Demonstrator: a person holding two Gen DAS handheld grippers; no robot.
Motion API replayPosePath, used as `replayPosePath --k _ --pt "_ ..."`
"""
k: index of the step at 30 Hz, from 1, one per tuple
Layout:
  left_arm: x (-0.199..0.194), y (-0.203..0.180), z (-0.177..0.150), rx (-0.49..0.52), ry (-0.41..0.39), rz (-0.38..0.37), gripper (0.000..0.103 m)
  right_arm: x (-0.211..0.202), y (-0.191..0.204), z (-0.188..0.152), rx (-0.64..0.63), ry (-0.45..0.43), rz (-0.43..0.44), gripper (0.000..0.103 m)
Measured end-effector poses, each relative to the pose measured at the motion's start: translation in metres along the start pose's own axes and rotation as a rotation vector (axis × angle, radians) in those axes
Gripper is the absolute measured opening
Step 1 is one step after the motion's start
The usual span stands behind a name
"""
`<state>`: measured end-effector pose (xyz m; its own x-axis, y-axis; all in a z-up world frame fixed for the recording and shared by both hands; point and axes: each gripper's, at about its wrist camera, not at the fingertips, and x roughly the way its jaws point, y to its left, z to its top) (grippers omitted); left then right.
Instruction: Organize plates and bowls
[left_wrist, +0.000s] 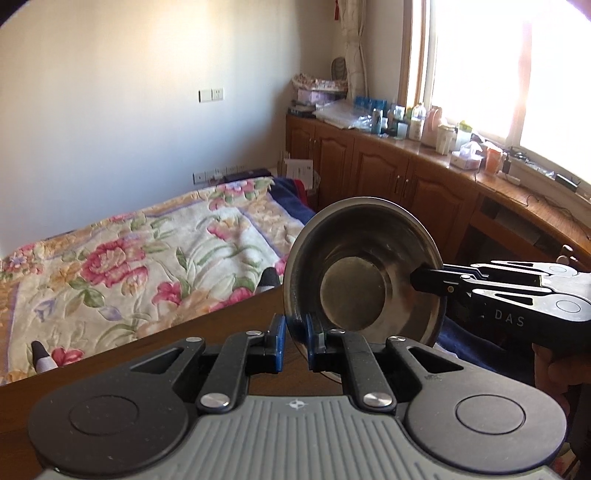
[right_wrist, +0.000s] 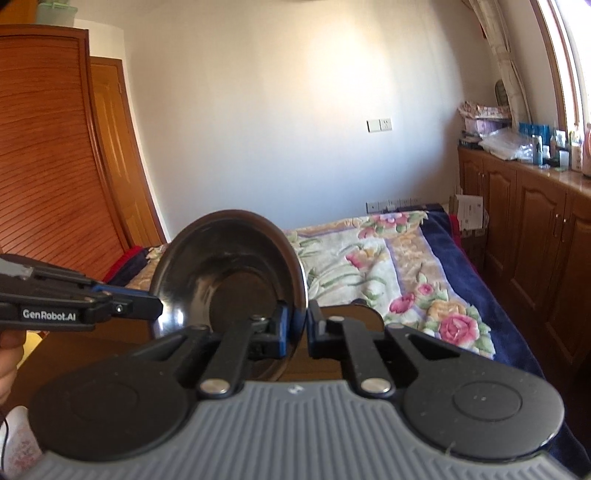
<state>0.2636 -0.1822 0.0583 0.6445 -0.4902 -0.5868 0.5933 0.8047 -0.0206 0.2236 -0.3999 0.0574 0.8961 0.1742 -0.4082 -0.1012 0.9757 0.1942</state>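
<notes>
Left wrist view: the bowl hangs tilted above the table, its near rim pinched by the left gripper, its right rim by the right gripper. Advice: level both together, then lower.

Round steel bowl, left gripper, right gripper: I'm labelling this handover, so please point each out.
Round steel bowl (left_wrist: 356, 291): left wrist view, flat inner base.
Left gripper (left_wrist: 295, 334): left wrist view, between fingertips.
Right gripper (right_wrist: 296, 326): right wrist view, between fingertips.
</notes>
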Motion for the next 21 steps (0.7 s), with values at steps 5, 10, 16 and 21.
replayPosePath --k 5,10,16,21 --pt "-0.030 -0.001 -0.008 0.000 -0.040 -0.005 0.013 -0.013 0.011 0.003 -0.023 -0.021 0.003 0.012" --pt "-0.056 -0.002 -0.023 0.004 -0.077 -0.007 0.013 -0.026 0.022 0.000 -0.041 -0.037 0.004 0.012" --pt "-0.081 -0.004 -0.036 0.017 -0.100 -0.004 0.013 -0.036 0.030 -0.004 -0.047 -0.044 0.010 0.012" --pt "-0.100 -0.006 -0.055 0.017 -0.120 0.007 0.013 -0.047 0.041 -0.014 -0.047 -0.046 0.026 0.012"
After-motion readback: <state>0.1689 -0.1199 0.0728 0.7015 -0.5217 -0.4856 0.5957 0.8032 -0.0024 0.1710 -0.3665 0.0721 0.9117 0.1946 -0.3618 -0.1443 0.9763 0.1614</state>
